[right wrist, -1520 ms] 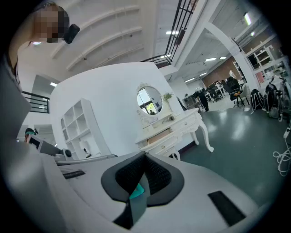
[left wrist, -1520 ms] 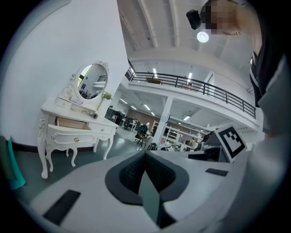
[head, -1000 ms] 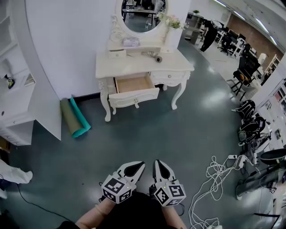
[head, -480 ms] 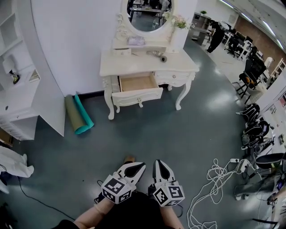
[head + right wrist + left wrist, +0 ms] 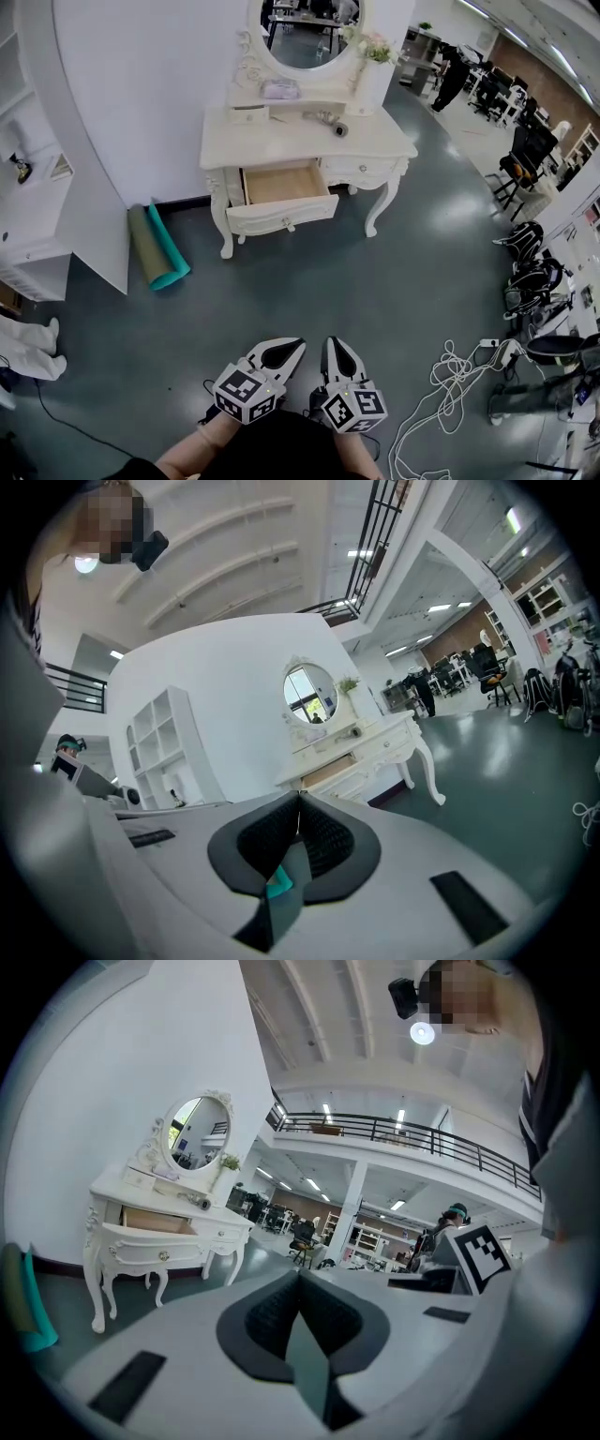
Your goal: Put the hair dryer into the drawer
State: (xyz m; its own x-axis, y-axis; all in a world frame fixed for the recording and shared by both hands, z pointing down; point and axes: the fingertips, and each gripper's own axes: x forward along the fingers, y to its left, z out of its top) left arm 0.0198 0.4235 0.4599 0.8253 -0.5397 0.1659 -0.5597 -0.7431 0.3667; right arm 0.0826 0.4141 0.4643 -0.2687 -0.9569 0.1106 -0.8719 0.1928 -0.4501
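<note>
The hair dryer is lying on top of the desk, toward the desk's back edge and right of its centre in the head view. The drawer is standing pulled out from the front of the desk, below and left of the hair dryer, with its wooden inside showing. An oval mirror is rising from the back of the desk. A rolled teal mat is lying on the floor just left of the desk. I am holding the left gripper and the right gripper side by side, well apart from the desk and pointing toward it. The jaws of each are resting together, tip against tip. Loose cables are lying on the floor, well apart from the desk, off its front right.
</note>
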